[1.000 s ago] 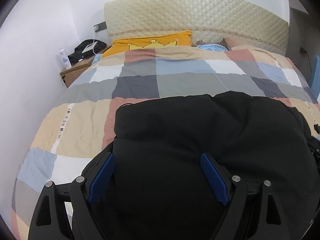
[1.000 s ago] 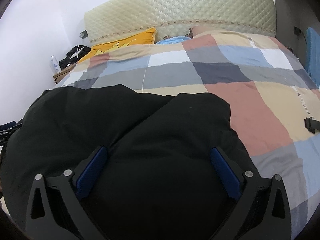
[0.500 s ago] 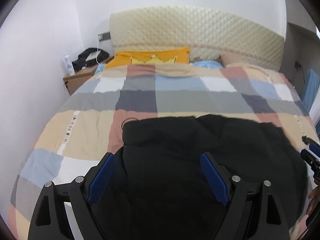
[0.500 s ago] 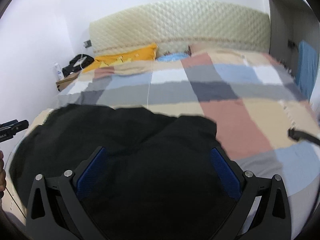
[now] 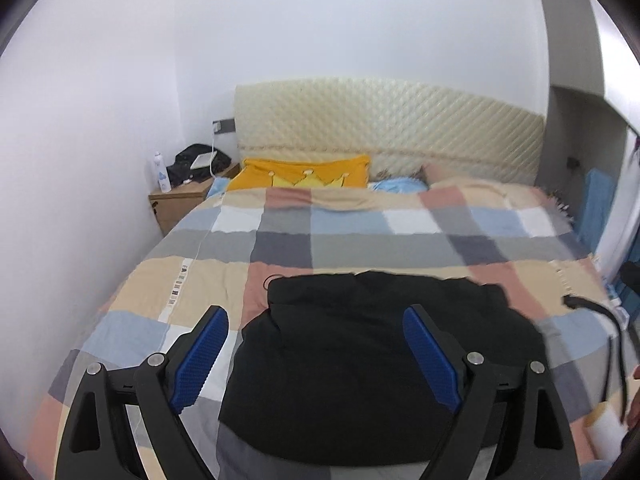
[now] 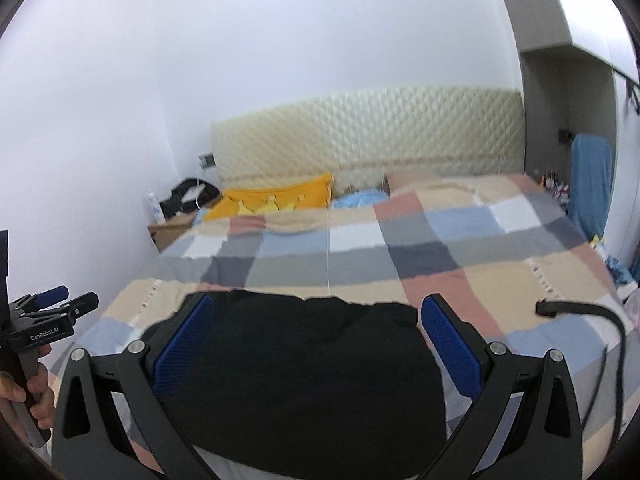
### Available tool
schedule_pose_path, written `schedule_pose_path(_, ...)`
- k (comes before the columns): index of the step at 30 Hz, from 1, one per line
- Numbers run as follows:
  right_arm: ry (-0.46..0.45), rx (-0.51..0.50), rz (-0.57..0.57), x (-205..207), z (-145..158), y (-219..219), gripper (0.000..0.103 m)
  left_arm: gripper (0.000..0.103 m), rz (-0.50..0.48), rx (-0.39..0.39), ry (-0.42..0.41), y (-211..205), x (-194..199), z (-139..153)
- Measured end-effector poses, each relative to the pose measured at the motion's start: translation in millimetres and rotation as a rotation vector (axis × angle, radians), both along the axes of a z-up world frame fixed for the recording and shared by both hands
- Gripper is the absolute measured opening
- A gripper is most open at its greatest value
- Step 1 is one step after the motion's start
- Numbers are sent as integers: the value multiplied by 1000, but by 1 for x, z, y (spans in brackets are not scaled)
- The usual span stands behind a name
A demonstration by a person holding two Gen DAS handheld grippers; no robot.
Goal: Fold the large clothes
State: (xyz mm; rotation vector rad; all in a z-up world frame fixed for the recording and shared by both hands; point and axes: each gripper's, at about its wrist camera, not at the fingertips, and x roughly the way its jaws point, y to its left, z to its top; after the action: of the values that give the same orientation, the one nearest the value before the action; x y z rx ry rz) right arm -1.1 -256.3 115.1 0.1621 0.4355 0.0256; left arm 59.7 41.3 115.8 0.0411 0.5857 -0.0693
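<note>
Checked bedding (image 5: 224,280) covers the bed, where the black garment (image 5: 372,356) lies folded just ahead of both tools. Left hand-held gripper (image 5: 316,360) and right hand-held gripper (image 6: 316,352) hover wide, empty. Folding looks nearly finished; next comes smoothing or another fold.

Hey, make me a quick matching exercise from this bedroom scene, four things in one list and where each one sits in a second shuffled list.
Things:
1. black garment
2. yellow pillow
3. white bottle
4. blue towel

Places:
A. on the wooden nightstand
B. hanging beyond the bed's right side
C. against the headboard
D. near end of the checked blanket

Pairs: 1-D, 2-C, 3-A, 4-B
</note>
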Motion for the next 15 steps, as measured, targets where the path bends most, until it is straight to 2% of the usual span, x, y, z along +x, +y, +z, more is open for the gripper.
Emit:
schedule_pose_path(4, -61, -36, 13, -45, 32, 15, 103, 94, -26, -30, -42, 3, -42, 34)
schedule_pose_path(8, -124, -60, 24, -90, 57, 28, 103, 96, -60, -20, -98, 3, -87, 59)
schedule_pose_path(9, -136, -59, 24, -97, 60, 30, 103, 97, -58, -13, -129, 3, -103, 65)
schedule_pose_path(11, -165, -46, 27, -119, 68, 35, 103, 100, -67, -24, -149, 4, -122, 71)
schedule_pose_path(15, -203, -12, 38, -152, 71, 44, 103, 100, -86, -41, -186, 5, -161, 80)
